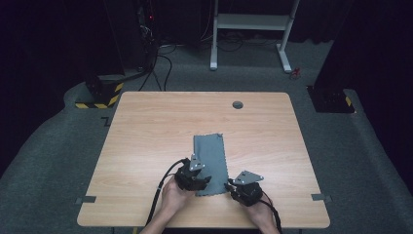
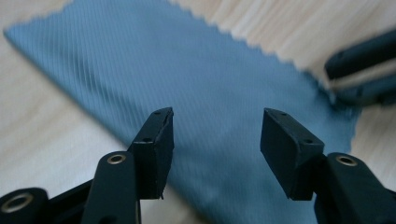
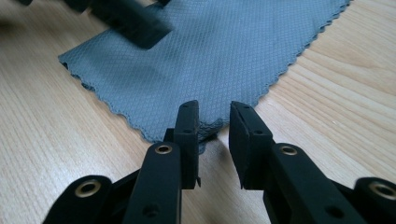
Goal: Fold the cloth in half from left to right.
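A grey-blue cloth (image 1: 211, 155) with a zigzag edge lies flat on the wooden table (image 1: 146, 126), near the front middle. My left gripper (image 1: 203, 181) hovers over the cloth's near left part, jaws wide open above the fabric (image 2: 187, 70) with nothing between them (image 2: 217, 135). My right gripper (image 1: 230, 185) sits at the cloth's near right corner. Its jaws (image 3: 214, 126) stand a narrow gap apart on either side of that slightly raised corner (image 3: 210, 46). The other gripper shows blurred at the edge of each gripper view (image 2: 359, 70) (image 3: 130, 18).
A round cable hole (image 1: 237, 104) is in the table's far side. Grey tape marks (image 1: 86, 199) (image 1: 321, 197) sit near the front corners. Beyond the table stand a white desk frame (image 1: 251, 22) and dark stands with yellow-black bases (image 1: 100, 95).
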A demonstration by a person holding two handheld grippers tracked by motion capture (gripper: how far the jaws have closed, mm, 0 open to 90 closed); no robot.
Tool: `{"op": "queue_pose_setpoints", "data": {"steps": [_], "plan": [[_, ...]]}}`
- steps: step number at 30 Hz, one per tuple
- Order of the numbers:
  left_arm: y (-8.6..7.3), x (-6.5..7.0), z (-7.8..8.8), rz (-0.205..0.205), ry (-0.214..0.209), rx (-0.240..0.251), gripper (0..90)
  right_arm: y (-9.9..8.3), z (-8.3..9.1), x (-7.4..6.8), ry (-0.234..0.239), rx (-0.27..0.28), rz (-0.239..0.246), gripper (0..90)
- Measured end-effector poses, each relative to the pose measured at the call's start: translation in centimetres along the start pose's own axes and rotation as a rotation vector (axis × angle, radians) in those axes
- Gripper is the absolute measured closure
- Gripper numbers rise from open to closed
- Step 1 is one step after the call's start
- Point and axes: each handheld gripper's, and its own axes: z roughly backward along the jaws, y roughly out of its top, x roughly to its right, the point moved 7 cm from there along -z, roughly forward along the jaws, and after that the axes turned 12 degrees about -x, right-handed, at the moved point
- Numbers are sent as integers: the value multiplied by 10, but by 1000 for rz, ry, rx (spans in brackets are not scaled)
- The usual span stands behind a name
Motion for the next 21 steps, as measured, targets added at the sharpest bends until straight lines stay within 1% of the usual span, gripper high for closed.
{"op": "queue_pose_setpoints", "data": {"steps": [1,2,5,6,7,10,13,16,18,19,20,21], "plan": [[-4,0,0,13,4,5,446,-1,2,1,-4,6,-2,726],[-7,0,1,15,8,4,445,-2,4,2,-6,10,-14,727],[-13,1,3,-10,46,-10,444,-1,10,6,-1,42,-34,717],[-15,1,3,-20,55,-15,442,1,12,6,0,50,-37,705],[-16,1,3,-24,56,-10,439,2,11,6,-1,55,-37,700],[-20,-1,5,-26,63,-1,439,6,4,3,7,36,-27,687],[-23,-1,7,-20,67,6,439,6,-1,0,7,14,-16,679],[-28,-2,9,-20,72,15,439,2,0,1,4,5,-13,680],[-30,-3,10,-14,65,26,438,-4,3,2,-10,-2,-11,681],[-31,-3,10,-4,59,31,438,-7,4,4,-9,-3,-17,680],[-32,-4,10,-6,64,36,438,-8,4,5,-5,-1,-23,679],[-33,-4,10,-1,56,40,437,-9,5,6,-3,2,-28,679]]}}
